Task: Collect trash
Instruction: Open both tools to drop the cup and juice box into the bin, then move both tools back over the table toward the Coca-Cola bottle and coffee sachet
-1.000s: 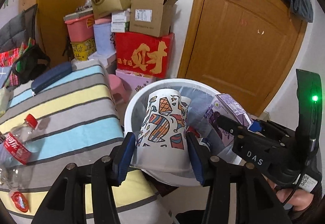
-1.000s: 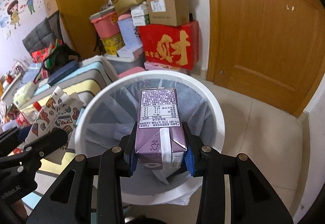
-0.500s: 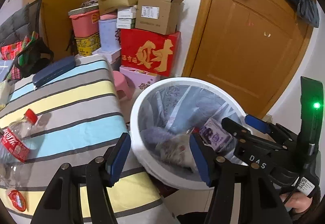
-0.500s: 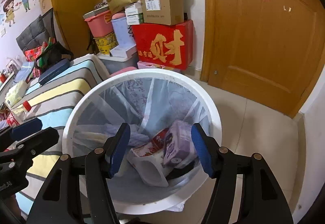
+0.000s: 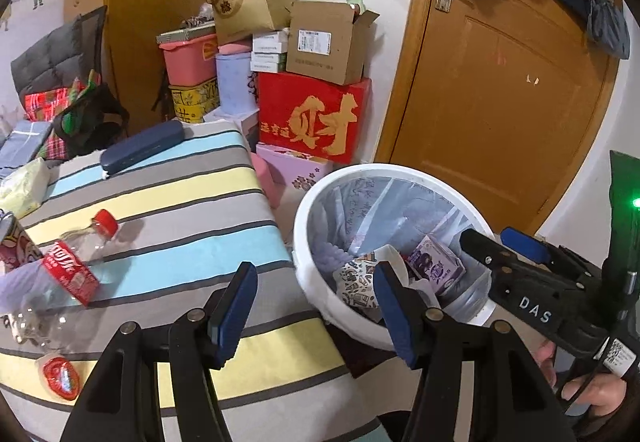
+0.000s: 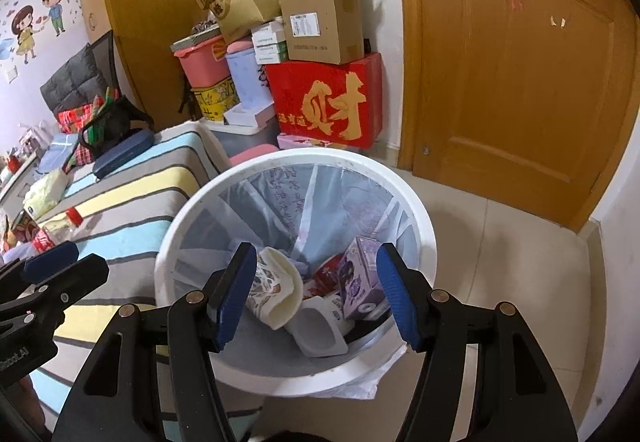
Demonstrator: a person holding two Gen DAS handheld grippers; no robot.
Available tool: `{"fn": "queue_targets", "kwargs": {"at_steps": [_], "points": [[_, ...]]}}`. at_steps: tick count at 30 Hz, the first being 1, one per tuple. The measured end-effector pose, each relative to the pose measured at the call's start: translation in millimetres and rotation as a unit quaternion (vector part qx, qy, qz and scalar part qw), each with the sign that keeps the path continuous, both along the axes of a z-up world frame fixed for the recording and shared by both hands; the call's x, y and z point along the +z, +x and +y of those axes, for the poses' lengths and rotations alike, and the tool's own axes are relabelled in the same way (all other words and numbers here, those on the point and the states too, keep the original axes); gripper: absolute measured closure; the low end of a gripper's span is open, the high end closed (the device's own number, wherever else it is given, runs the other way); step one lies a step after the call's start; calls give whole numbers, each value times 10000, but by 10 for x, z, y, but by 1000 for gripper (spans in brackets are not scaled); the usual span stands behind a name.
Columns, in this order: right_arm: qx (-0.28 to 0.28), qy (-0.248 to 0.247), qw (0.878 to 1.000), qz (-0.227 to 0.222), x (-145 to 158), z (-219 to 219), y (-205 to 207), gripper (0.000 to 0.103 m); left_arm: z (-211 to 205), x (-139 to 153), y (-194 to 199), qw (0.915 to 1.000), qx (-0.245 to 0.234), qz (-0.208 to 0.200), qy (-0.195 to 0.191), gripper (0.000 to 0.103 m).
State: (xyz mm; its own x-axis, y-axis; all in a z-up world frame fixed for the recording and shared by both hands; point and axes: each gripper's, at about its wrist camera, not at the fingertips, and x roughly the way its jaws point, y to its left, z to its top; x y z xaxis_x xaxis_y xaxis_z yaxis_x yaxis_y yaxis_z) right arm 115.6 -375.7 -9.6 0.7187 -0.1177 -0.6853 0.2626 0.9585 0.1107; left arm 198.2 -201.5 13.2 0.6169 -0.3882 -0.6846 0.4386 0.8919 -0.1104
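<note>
A white trash bin (image 6: 416,209) with a clear liner stands beside the striped table; it also shows in the left wrist view (image 5: 308,217). Inside lie a patterned paper cup (image 6: 276,294), a purple carton (image 6: 360,282) and a white tub (image 6: 320,326). My right gripper (image 6: 316,298) is open and empty above the bin. My left gripper (image 5: 316,306) is open and empty over the table's edge, left of the bin. An empty cola bottle (image 5: 76,262) with a red cap lies on the striped cloth, and a small red-labelled packet (image 5: 58,378) lies nearer.
Stacked boxes, with a red one (image 5: 312,117), stand against the wall behind the bin. A wooden door (image 6: 520,61) is at the right. A dark blue case (image 5: 140,147), a tissue pack (image 5: 24,185) and bags sit at the table's far end.
Both grippers opened. The paper cup dropped from the left gripper and the purple carton from the right, and both now lie in the bin. The left gripper drew back toward the table.
</note>
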Motion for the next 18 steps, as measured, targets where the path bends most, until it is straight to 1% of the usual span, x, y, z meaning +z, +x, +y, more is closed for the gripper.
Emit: {"fn": "queue_targets", "kwargs": {"at_steps": [7,14,18], "points": [[71,17,9999,-147,62,136,-65,39,212,90,-170,9997,171,-182,-12,43],[146,5,9994,-307,123,292,-132,39,472,167,-351,9990,357,-260,-111,43],[150,85,9991,-382,146,385,-161,39,656,209,-450,9984,456,-295,-137,43]]}}
